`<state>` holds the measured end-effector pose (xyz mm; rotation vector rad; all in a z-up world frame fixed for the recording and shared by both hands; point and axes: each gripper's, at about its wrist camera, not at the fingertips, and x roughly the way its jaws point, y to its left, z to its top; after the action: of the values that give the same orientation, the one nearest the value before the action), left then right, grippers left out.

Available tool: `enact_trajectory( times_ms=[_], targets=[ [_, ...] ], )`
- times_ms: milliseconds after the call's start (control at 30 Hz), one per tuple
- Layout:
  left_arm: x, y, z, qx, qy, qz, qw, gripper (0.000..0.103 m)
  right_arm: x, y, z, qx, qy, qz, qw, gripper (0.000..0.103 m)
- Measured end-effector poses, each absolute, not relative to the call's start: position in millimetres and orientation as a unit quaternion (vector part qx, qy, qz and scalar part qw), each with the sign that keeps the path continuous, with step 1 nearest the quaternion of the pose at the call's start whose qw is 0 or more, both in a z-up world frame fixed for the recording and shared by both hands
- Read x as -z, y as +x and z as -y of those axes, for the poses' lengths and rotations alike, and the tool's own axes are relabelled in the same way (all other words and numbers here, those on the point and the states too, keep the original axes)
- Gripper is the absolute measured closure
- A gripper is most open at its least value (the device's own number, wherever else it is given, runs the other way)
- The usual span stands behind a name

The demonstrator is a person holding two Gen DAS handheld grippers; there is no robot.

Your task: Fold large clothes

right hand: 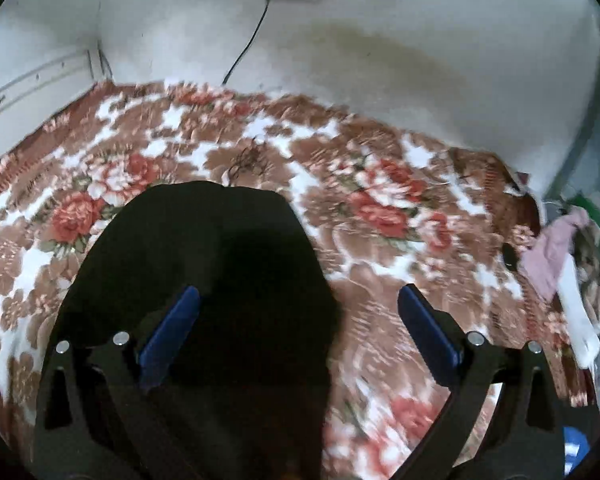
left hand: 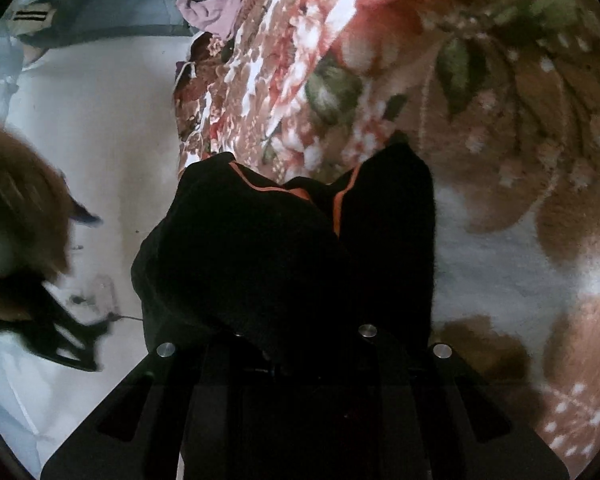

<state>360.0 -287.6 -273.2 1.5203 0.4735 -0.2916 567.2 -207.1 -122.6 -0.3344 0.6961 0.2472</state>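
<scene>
Left wrist: black garment (left hand: 284, 248) shows orange piping.

Ahead and to the right: a floral blanket (right hand: 380, 208) in brown, red and white, spread flat. Beyond it, a white wall (right hand: 400, 40) with a black cable (right hand: 248, 46) hanging down. Far right, a pink cloth (right hand: 548, 252) among heaped items.
</scene>
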Motion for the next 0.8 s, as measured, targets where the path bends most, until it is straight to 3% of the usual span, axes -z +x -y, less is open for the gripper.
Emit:
enact_trajectory(
  times_ms=[300, 567, 633, 733, 800],
  targets=[
    [280, 352, 284, 0.142, 0.689, -0.202, 0.682, 0.087, 200, 647, 219, -0.041, -0.219, -0.415, 0.882, 0.005],
    [281, 350, 278, 0.142, 0.673, -0.192, 0.701, 0.085, 249, 663, 232, -0.063, -0.186, -0.444, 0.874, 0.005],
    [280, 351, 276, 0.136, 0.671, -0.176, 0.707, 0.077, 241, 660, 232, -0.058, -0.183, -0.438, 0.878, 0.005],
    [265, 346, 266, 0.137, 0.642, -0.17, 0.735, 0.054, 215, 643, 232, -0.051, -0.194, -0.406, 0.892, 0.005],
    [244, 338, 253, 0.141, 0.602, -0.161, 0.769, 0.01, 196, 628, 235, -0.058, -0.195, -0.389, 0.899, 0.005]
  ],
)
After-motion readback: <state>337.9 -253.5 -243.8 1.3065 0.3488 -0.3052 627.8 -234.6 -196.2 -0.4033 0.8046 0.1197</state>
